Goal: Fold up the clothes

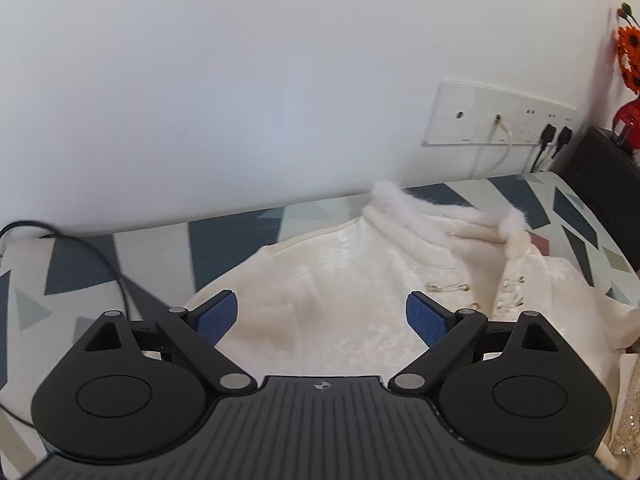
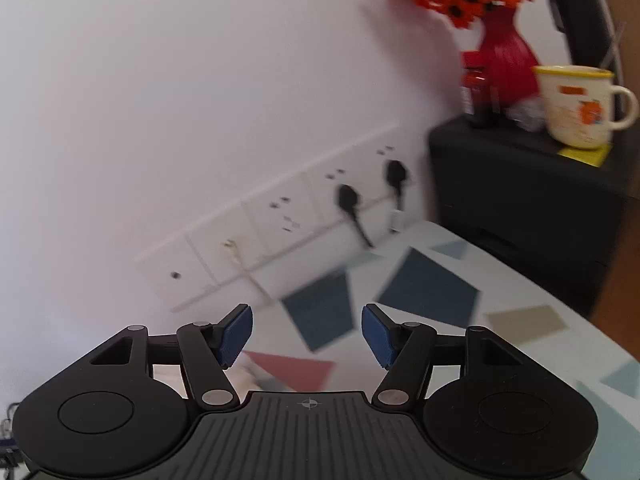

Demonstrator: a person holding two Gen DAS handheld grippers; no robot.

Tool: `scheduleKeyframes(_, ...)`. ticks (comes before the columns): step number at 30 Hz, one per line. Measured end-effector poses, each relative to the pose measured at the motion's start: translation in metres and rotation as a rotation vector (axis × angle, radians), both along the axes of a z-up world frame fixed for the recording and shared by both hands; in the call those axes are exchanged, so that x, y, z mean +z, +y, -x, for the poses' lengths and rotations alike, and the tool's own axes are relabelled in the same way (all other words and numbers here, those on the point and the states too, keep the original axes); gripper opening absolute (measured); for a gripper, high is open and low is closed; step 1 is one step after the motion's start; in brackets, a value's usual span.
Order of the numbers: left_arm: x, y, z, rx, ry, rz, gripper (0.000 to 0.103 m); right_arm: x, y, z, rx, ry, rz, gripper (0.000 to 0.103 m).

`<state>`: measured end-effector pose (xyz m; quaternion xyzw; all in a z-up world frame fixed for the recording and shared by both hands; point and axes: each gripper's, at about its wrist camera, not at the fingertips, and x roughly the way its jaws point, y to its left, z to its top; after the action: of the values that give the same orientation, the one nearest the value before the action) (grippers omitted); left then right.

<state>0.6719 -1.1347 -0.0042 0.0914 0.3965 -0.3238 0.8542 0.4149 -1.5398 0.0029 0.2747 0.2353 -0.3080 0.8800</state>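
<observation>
Cream garment (image 1: 352,280) spread across a tabletop (image 1: 80,276) covered in a cloth of blue, grey and red triangles, its fluffy collar (image 1: 440,212) toward the white wall (image 1: 240,80) and its lower part cut off beneath the left claw (image 1: 322,318). Bare patterned cloth lies open to the left of the garment, where a black cable (image 1: 100,256) crosses it, and along the far edge under a row of wall sockets (image 1: 500,116) with two black plugs in them. The garment's right side runs out of the left wrist view (a glittery pale fabric (image 1: 628,420) shows at that lower corner, too cropped to identify). The left claw hangs above the garment's middle, blue pads spread wide, nothing between them. The right claw (image 2: 307,334), tilted and also spread with nothing held, points at the tabletop's far right corner, short of a black cabinet (image 2: 520,200) carrying a cream mug (image 2: 576,108), a red vase (image 2: 504,60) of orange flowers and a small dark bottle (image 2: 478,96). The right wrist view is blurred.
</observation>
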Motion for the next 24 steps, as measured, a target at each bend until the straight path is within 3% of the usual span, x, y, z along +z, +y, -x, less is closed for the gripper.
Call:
scheduleKeyframes(3, -0.003, -0.044, 0.002, -0.080, 0.043, 0.000, 0.094, -0.011, -0.017, 0.047, -0.063, 0.083, 0.028, 0.057)
scheduleKeyframes(9, -0.019, -0.143, 0.004, -0.214, 0.095, -0.036, 0.094, -0.061, 0.006, 0.068, 0.033, 0.234, 0.060, 0.056)
scheduleKeyframes(16, -0.052, -0.229, 0.007, -0.261, 0.075, -0.151, 0.092, -0.081, 0.007, 0.058, 0.118, 0.279, 0.043, 0.073)
scheduleKeyframes(18, -0.057, -0.231, 0.008, -0.256, 0.050, -0.160, 0.056, -0.079, 0.004, 0.061, 0.124, 0.255, 0.046, 0.068)
scheduleKeyframes(19, -0.058, -0.228, 0.007, -0.256, 0.061, -0.151, 0.026, -0.078, 0.002, 0.062, 0.127, 0.244, 0.048, 0.051)
scheduleKeyframes(20, -0.056, -0.223, 0.007, -0.253, 0.075, -0.131, 0.015, -0.077, 0.000, 0.063, 0.130, 0.232, 0.049, 0.028)
scheduleKeyframes(22, -0.047, -0.209, 0.009, -0.238, 0.063, -0.088, 0.013, -0.074, -0.003, 0.065, 0.135, 0.208, 0.052, 0.016)
scheduleKeyframes(24, -0.034, -0.194, 0.016, -0.239, 0.047, -0.042, 0.013, -0.060, -0.012, 0.076, 0.097, 0.142, 0.069, 0.014)
